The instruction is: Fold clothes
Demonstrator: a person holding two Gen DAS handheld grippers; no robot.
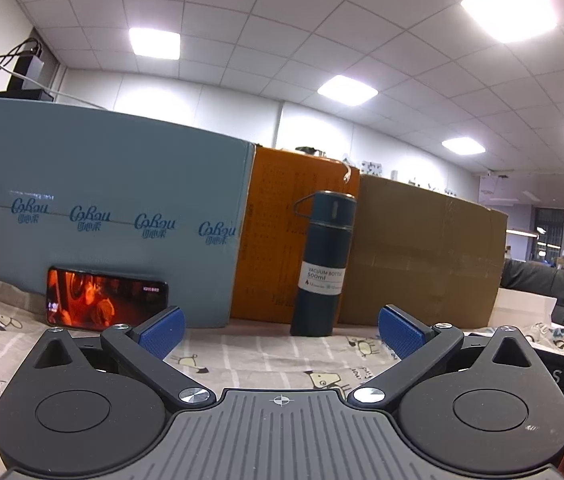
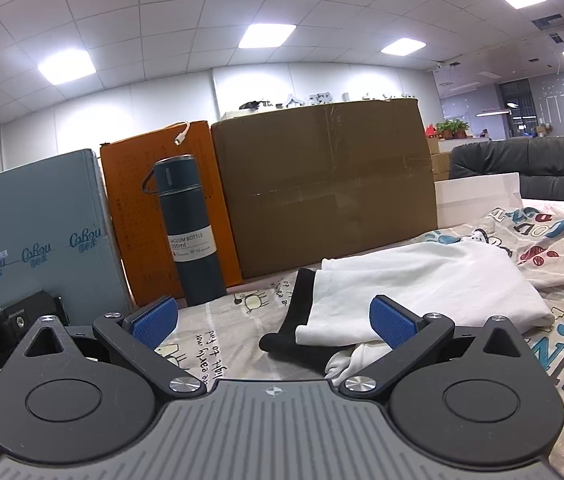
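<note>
L gripper (image 1: 280, 332): jaws spread wide, nothing held, low over printed sheet (image 1: 242, 360).
R gripper (image 2: 274, 320): jaws wide apart, nothing gripped.
White garment (image 2: 421, 288): folded, laid on sheet just ahead-right of R gripper.
Black garment (image 2: 297, 312): partly tucked under white 1.
Bottle (image 1: 321, 264): stood upright before boxes (image 1: 421, 256).

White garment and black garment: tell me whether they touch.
Touching. The right wrist view shows the white garment lying over the black garment, its folded edge overlapping the black fabric with no gap.
</note>
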